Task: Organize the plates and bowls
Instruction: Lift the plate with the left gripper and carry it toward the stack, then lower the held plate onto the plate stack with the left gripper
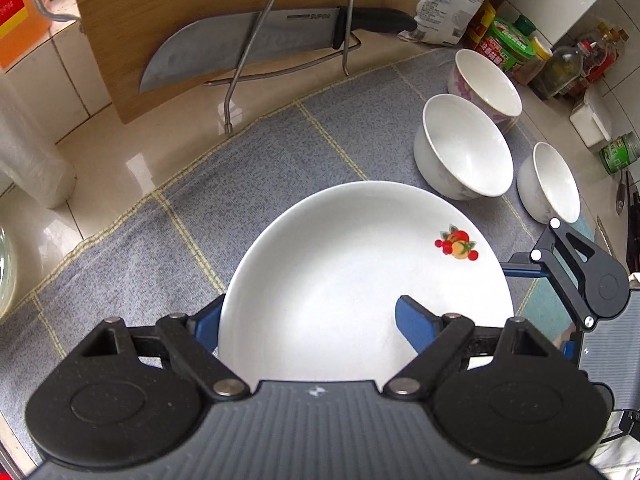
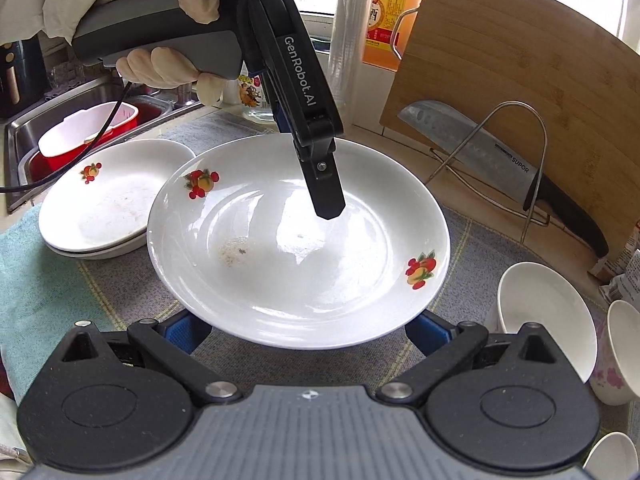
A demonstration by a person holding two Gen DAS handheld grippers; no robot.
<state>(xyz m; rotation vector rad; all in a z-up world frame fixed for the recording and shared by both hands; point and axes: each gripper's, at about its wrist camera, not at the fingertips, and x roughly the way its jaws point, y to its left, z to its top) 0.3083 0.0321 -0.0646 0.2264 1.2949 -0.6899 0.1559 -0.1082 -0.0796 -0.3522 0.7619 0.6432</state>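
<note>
A white plate [image 1: 340, 272] with fruit prints hangs just above the grey checked cloth [image 1: 132, 264]. My left gripper [image 1: 310, 320] is shut on its rim, one blue pad on top and the other underneath. In the right wrist view its upper finger [image 2: 326, 196] presses on the plate [image 2: 280, 280]. My right gripper [image 2: 306, 334] stands open, both fingertips hidden under the plate's near edge. A stack of matching plates [image 2: 112, 200] lies on the cloth to the left. Three white bowls [image 1: 464, 148] [image 1: 486, 80] [image 1: 550, 184] stand at the right.
A bamboo cutting board [image 1: 200, 20] leans at the back, with a cleaver [image 1: 240, 48] in a wire rack [image 1: 348, 20] before it. Jars and bottles [image 1: 512, 44] crowd the back right. A sink with a red basin [image 2: 80, 136] lies left. A gloved hand [image 2: 172, 68] holds the left gripper.
</note>
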